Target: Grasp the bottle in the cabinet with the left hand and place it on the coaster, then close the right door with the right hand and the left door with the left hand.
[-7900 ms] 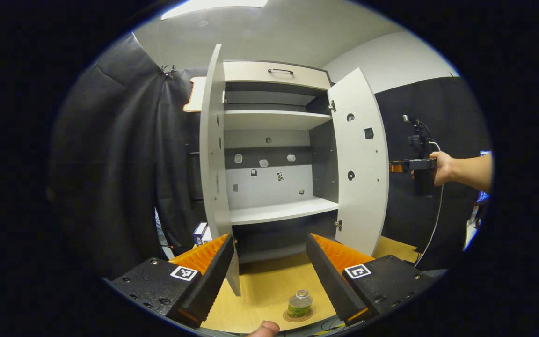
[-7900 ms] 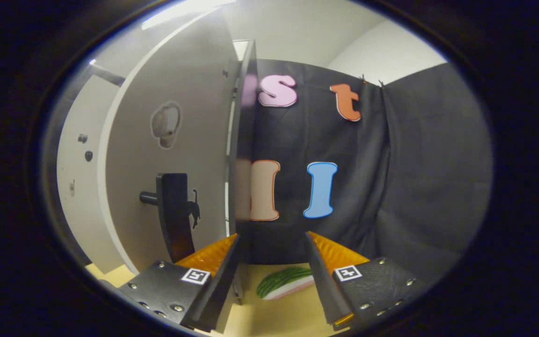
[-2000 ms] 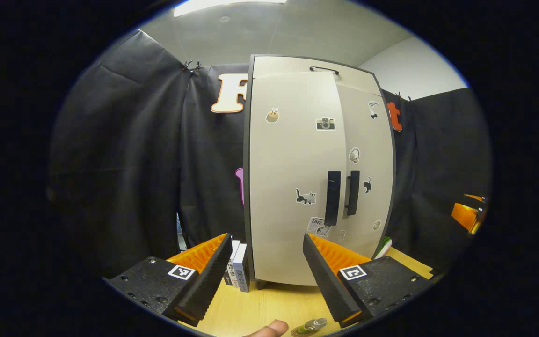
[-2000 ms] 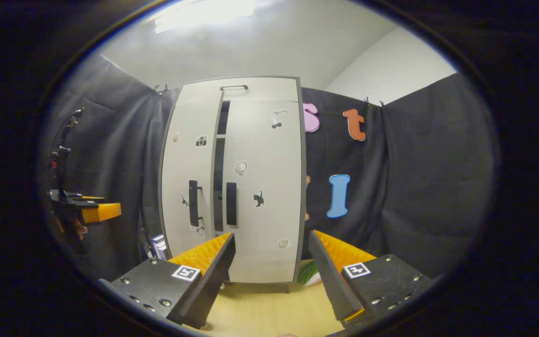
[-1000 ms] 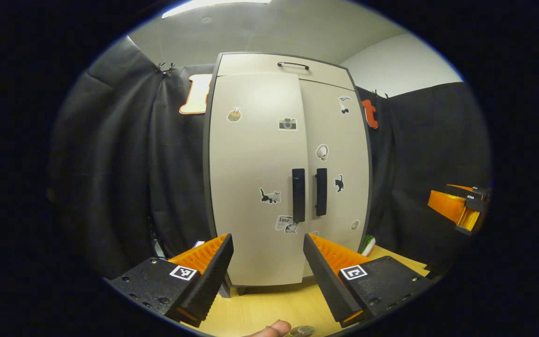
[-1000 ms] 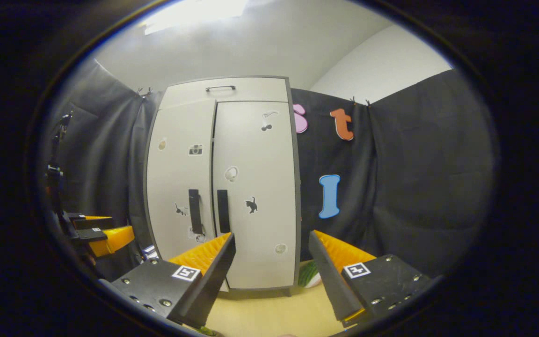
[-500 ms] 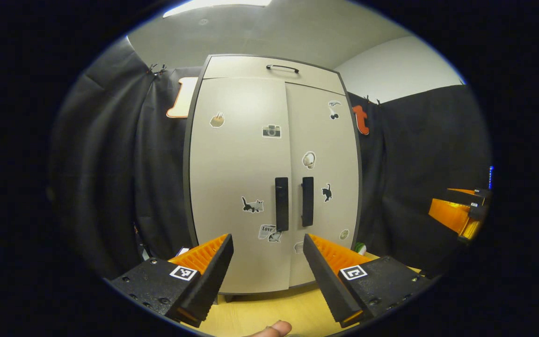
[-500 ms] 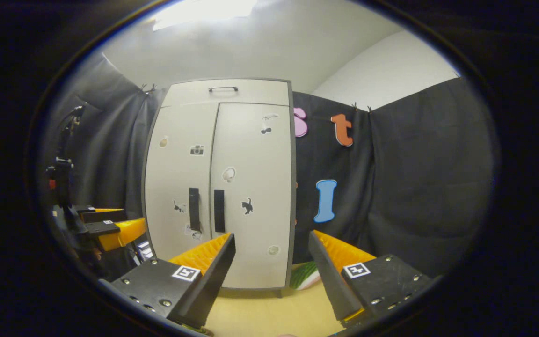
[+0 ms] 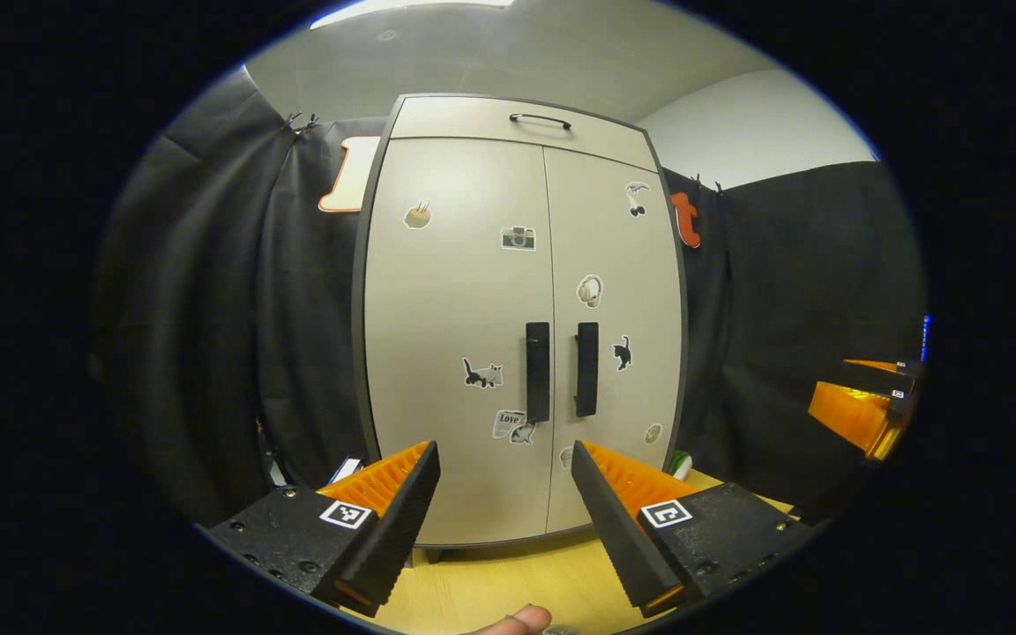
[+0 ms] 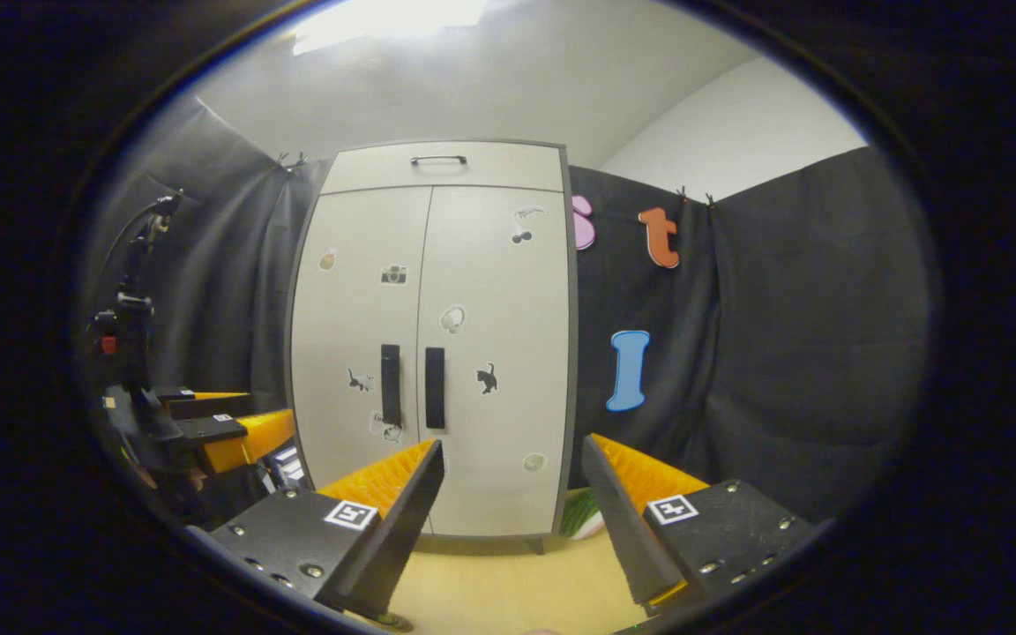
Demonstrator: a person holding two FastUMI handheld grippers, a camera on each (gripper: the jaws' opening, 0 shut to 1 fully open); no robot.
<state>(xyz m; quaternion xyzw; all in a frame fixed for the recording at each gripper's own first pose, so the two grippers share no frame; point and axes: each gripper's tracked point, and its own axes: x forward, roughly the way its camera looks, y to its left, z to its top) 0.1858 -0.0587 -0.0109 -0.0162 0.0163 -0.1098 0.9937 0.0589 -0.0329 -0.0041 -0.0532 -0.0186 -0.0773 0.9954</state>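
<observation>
Both tools, left (image 9: 505, 520) and right (image 10: 512, 525), gape empty (cabinet (image 9: 521, 309) doors fully closed).

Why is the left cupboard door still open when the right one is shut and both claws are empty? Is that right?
Not quite. The left door is shut too, flush beside the right door, as the left gripper view shows. Yes, the left claw and right claw are both open and empty.

Both cabinet doors (image 9: 521, 335) now shut, formerly open.
</observation>
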